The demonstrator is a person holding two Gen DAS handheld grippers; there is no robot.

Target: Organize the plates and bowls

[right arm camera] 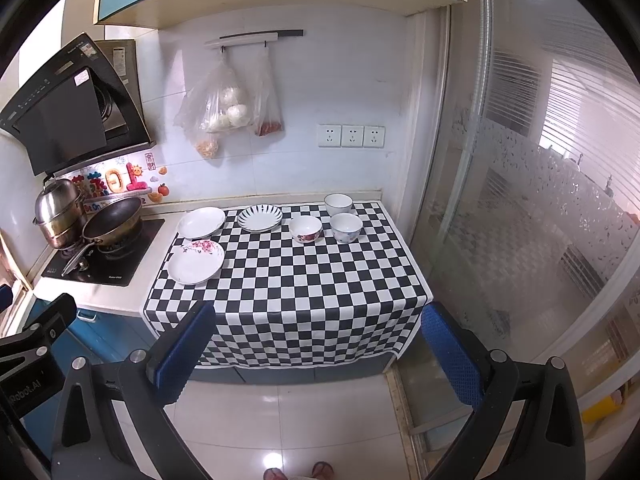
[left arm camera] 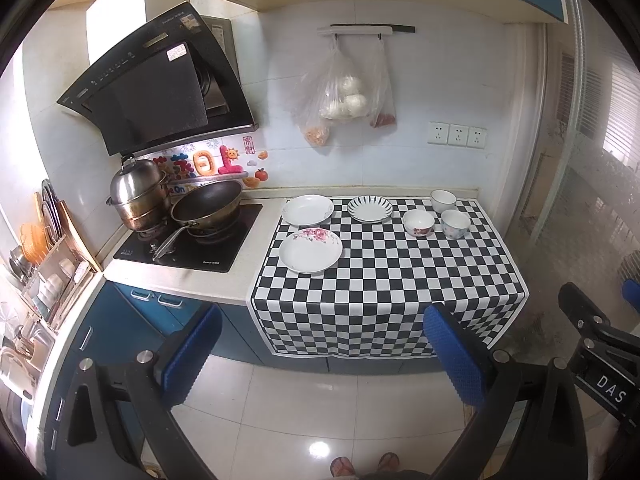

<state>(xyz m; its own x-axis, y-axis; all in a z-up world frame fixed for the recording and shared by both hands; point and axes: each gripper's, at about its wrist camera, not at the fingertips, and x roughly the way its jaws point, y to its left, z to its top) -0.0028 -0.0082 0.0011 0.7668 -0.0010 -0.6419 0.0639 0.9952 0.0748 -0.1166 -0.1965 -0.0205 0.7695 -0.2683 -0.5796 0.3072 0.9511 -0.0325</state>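
Observation:
Three plates lie on the left of the checkered cloth (left arm camera: 380, 280): a rose-patterned plate (left arm camera: 311, 251) in front, a plain white plate (left arm camera: 307, 209) behind it, and a blue-striped plate (left arm camera: 369, 209) to the right. Three bowls stand at the back right: a white bowl (left arm camera: 443, 200), a red-flowered bowl (left arm camera: 418, 222) and a blue-flowered bowl (left arm camera: 455, 223). The same plates (right arm camera: 196, 261) and bowls (right arm camera: 305, 229) show in the right wrist view. My left gripper (left arm camera: 324, 354) and right gripper (right arm camera: 318, 356) are open and empty, held back from the counter above the floor.
A stove (left arm camera: 188, 240) with a wok (left arm camera: 208, 206) and a steel pot (left arm camera: 138, 196) sits left of the cloth. A dish rack (left arm camera: 44, 248) stands at far left. Plastic bags (left arm camera: 344, 96) hang on the wall. A glass sliding door (right arm camera: 520, 200) is on the right.

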